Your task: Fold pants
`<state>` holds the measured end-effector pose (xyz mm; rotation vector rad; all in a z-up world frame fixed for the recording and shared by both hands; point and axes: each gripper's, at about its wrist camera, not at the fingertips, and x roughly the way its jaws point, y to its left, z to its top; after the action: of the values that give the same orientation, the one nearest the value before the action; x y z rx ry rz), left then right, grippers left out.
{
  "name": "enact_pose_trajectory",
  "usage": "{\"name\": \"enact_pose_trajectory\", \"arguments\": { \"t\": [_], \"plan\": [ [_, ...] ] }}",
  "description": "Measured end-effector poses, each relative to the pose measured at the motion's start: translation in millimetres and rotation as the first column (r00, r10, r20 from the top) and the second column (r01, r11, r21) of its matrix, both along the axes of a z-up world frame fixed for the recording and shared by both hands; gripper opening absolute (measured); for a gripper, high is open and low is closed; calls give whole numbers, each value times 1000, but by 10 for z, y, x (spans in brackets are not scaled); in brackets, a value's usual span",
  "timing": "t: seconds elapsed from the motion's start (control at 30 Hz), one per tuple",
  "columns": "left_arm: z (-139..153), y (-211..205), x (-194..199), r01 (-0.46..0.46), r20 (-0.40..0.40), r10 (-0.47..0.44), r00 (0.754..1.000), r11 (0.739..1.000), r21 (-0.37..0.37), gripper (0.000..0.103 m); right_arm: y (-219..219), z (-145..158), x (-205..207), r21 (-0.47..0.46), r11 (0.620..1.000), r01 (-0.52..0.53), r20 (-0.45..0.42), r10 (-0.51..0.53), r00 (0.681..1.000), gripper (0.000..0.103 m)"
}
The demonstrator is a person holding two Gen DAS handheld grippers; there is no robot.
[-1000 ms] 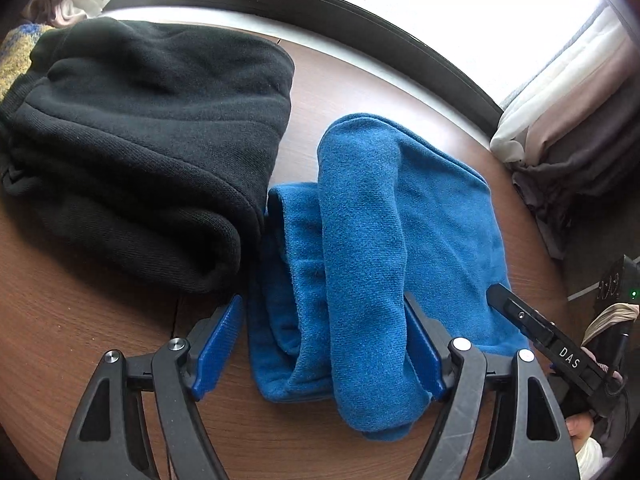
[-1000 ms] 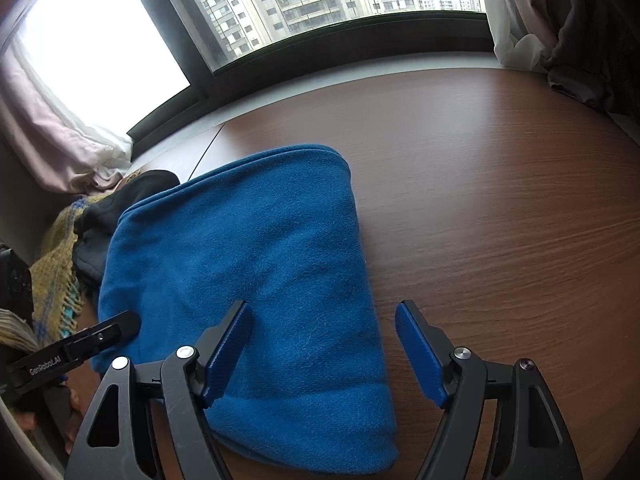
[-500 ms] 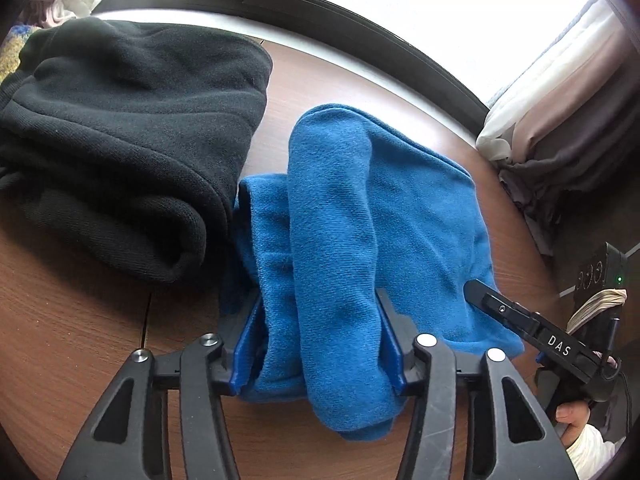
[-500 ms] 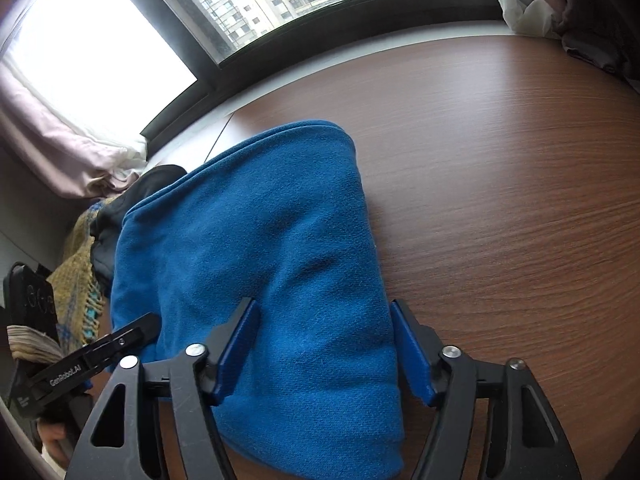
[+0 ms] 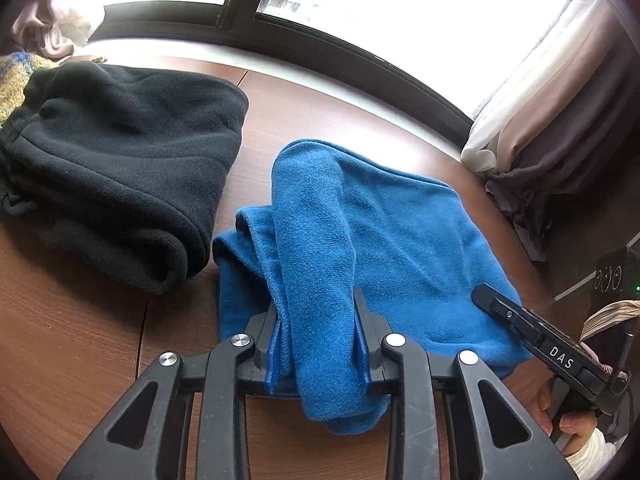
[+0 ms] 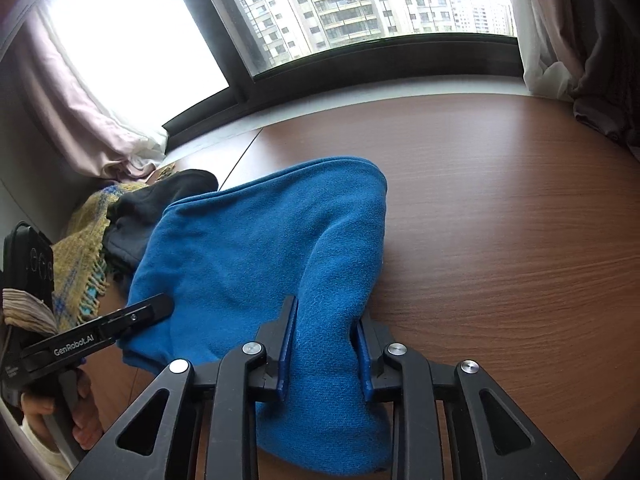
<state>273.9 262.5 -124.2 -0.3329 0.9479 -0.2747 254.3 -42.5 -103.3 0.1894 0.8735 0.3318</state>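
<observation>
Each wrist camera looks forward and down along its own fingers, close over the wooden table (image 5: 72, 340) toward the window, both sharing the blue pants (image 5: 380, 232) (image 6: 256, 248).

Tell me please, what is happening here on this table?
A person holds a gripper in each hand and is folding the blue pants on the brown table. The left gripper is shut on a bunched fold at the near edge of the pants, and the right gripper is shut on the near edge at the other side. The pants are already folded at least once. Beside them lies a folded black garment, not touched by either gripper.
</observation>
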Motion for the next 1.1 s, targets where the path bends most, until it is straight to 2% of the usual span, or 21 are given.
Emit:
{"name": "enact_pose_trajectory", "arguments": {
  "t": [0.3,0.5,0.63,0.8,1.1],
  "plan": [
    [457,46,-170,-3,129,6,992,1000,-21,28,-47,427,-202,0,1000,7,117,-7,993,27],
    [849,380,-182,1,222,-2,975,1000,6,28,198,791,-245,12,1000,-4,208,2,978,27],
    [1024,753,-108,3,262,-9,965,1000,25,28,524,959,-198,24,1000,-14,254,8,967,27],
    [1124,1320,65,6,269,-22,963,998,60,28,1105,1055,-106,34,999,-20,287,9,958,27],
    [977,2274,448,9,253,-35,967,994,105,28,2164,872,262,42,998,-38,282,25,959,27]
  ]
}}
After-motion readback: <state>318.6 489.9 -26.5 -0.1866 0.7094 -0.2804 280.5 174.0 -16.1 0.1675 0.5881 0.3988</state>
